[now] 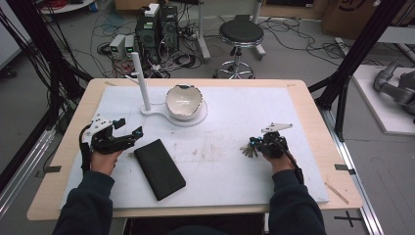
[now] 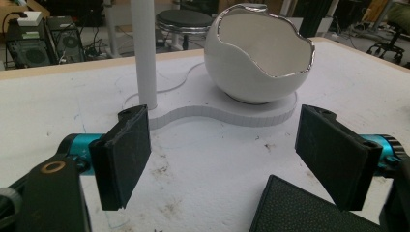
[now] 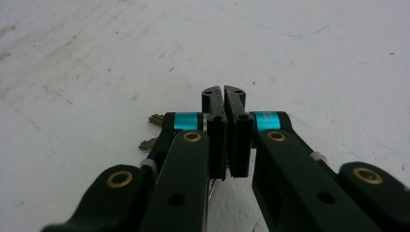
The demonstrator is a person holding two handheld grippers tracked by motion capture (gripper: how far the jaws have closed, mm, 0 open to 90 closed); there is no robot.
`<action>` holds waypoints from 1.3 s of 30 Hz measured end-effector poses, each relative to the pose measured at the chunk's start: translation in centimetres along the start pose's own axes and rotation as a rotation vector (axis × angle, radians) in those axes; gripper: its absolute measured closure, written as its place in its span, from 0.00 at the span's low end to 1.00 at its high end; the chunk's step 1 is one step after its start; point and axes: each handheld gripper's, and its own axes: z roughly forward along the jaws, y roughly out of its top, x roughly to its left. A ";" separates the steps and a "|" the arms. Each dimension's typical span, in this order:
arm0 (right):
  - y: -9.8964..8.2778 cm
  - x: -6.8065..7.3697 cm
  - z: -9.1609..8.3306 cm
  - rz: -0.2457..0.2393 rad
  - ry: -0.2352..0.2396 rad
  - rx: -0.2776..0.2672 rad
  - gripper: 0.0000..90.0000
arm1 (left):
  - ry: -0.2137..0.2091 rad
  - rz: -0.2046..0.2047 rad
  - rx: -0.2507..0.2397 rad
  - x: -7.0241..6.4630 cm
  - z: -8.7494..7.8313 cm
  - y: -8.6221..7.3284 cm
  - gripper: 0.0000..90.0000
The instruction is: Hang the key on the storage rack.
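My left gripper rests at the table's left side, jaws wide open and empty. It points at a white, egg-shaped bowl with a jagged silver rim, which sits on a flat white stand bearing an upright white post. A black wallet lies flat just right of this gripper, its corner under the right jaw. My right gripper is low on the right side, jaws pressed together on a bunch of keys whose tips stick out to the left.
A white mat covers most of the wooden table. Beyond the far edge stand a black stool, computer towers and loose cables on the floor. Black frame posts rise at the right.
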 end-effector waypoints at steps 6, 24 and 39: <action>0.1 -0.1 -0.5 0.007 0.008 -0.028 0.99 | 0.005 -0.003 -0.003 0.2 -0.1 0.0 0.23; 4.3 2.1 -2.9 -0.091 0.101 -0.246 1.00 | 0.014 -0.014 -0.013 0.6 -0.4 -0.1 0.23; 15.3 7.1 -0.5 -0.237 0.248 -0.336 1.00 | 0.018 -0.016 -0.008 0.7 -0.5 -0.2 0.23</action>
